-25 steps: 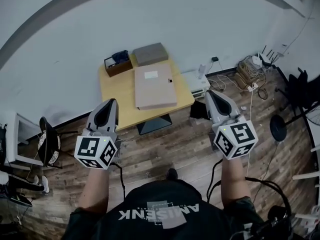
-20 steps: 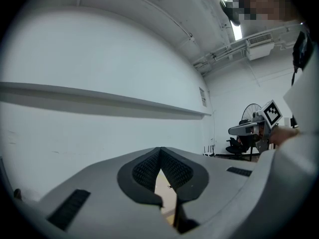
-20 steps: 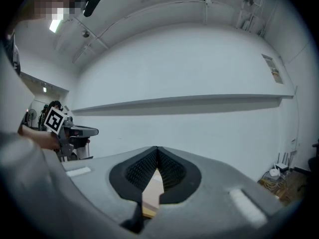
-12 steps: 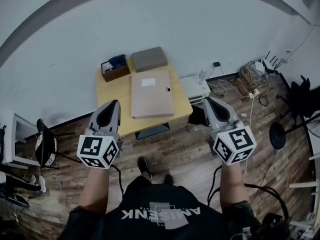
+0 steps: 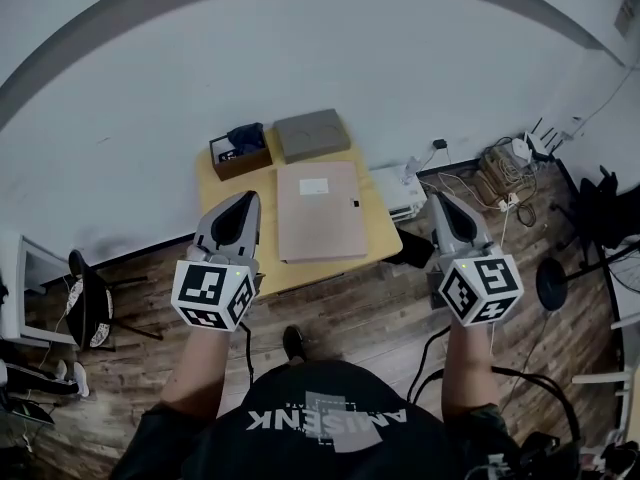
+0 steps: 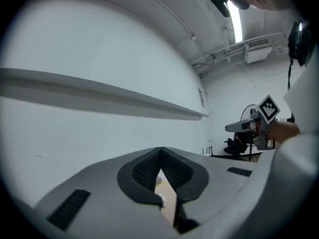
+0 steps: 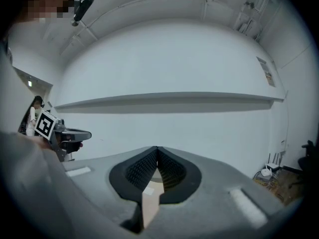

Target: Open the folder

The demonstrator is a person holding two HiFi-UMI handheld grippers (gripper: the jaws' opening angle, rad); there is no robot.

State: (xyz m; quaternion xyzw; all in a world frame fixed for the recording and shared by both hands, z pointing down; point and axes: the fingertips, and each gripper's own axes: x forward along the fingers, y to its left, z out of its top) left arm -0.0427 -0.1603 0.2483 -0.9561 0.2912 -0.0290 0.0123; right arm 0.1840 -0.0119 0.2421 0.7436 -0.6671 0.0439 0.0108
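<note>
Person has stepped closer to the bench point(image 5: 222, 180); left tool point(image 5: 246, 202) and right tool point(image 5: 441, 201) both closed, empty, short of the still-shut folder point(image 5: 320, 211), so approach only.

Left hand-held gripper point(image 5: 240, 211) level, jaws together, empty, right hand-held gripper point(image 5: 444, 209) alongside, likewise closed, both forearms extended

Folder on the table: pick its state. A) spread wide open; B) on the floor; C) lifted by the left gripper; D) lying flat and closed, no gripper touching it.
D: the folder lies flat and closed on the table, with the left gripper and right gripper both shut and apart from it.
</note>
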